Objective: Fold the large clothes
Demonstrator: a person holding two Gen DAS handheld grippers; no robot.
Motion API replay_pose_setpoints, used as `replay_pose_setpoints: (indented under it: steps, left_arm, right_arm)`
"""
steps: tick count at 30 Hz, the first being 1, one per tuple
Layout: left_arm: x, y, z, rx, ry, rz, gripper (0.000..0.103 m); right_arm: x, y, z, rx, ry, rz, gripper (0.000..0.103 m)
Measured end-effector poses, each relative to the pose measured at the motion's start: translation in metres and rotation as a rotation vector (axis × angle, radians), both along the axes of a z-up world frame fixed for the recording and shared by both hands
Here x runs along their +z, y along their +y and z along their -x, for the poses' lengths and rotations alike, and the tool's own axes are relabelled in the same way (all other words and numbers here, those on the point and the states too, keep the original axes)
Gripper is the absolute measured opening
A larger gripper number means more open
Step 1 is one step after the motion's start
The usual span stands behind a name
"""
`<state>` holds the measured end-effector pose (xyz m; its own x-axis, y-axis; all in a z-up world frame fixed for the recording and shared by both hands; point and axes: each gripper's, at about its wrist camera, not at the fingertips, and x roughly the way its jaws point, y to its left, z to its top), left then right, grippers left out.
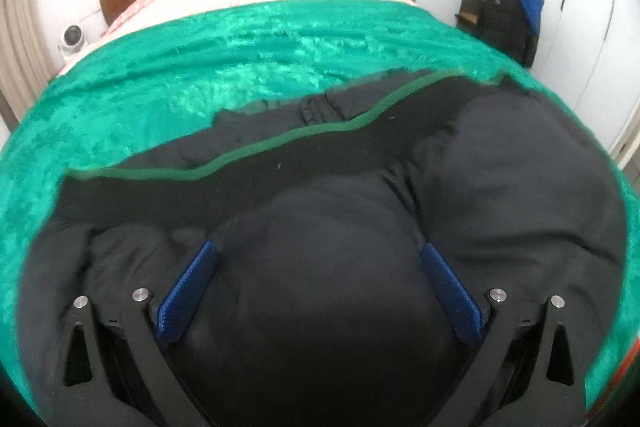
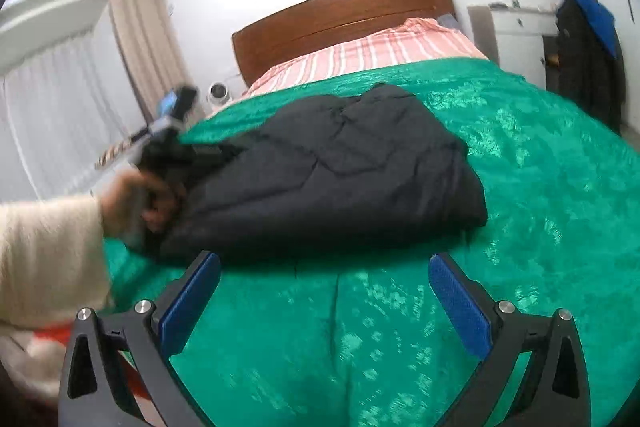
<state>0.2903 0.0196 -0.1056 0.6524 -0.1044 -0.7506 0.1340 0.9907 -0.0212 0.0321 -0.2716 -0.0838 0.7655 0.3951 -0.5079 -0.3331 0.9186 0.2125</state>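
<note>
Left wrist view: the left gripper [image 1: 316,267] presses down on the dark coat [image 1: 500,179], jaws spread wide with padded cloth bulging between the pads [image 1: 188,291], gripping nothing. The coat lies bunched on the green blanket [image 1: 180,75].

Right wrist view: the right gripper [image 2: 324,291] hangs open and empty over the blanket [image 2: 520,187], just short of the coat [image 2: 328,171]. A hand [image 2: 136,203] holds the other tool at the coat's left end. The fold looks mid-way; next, the right gripper likely needs an edge to pinch.
</note>
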Motion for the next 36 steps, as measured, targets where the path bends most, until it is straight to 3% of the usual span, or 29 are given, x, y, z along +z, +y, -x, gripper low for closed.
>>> replay_pose_setpoints:
  steps: [4, 6, 11, 15, 19, 21, 28, 36]
  left_arm:
    - [0.016, -0.009, 0.051, -0.028, -0.042, 0.004, 0.102]
    - [0.002, -0.019, 0.056, -0.026, -0.013, -0.021, 0.102]
    - [-0.034, -0.03, 0.053, 0.006, -0.028, -0.104, 0.102]
    - [-0.025, -0.034, 0.055, 0.024, 0.003, -0.107, 0.101]
    - [-0.001, -0.037, 0.095, 0.004, -0.013, -0.052, 0.101]
    - [-0.009, -0.045, 0.108, -0.007, 0.01, -0.072, 0.101]
    - [-0.043, -0.064, 0.103, 0.015, -0.008, -0.163, 0.102]
    - [-0.017, -0.064, 0.116, 0.061, 0.012, -0.136, 0.102]
  right_arm:
    - [-0.004, -0.005, -0.002, 0.002, -0.004, -0.029, 0.102]
    - [-0.008, -0.004, -0.005, 0.002, 0.007, -0.034, 0.102]
    - [-0.019, 0.003, -0.007, 0.021, 0.048, -0.006, 0.102]
    - [-0.019, 0.003, 0.0, 0.022, 0.043, 0.008, 0.102]
    - [-0.018, -0.002, -0.001, 0.014, 0.03, -0.015, 0.102]
    - [-0.02, 0.0, -0.002, 0.02, 0.034, -0.014, 0.102]
    - [-0.027, 0.005, -0.005, 0.03, 0.057, 0.01, 0.102]
    - [-0.031, -0.013, -0.01, -0.036, 0.077, -0.04, 0.102]
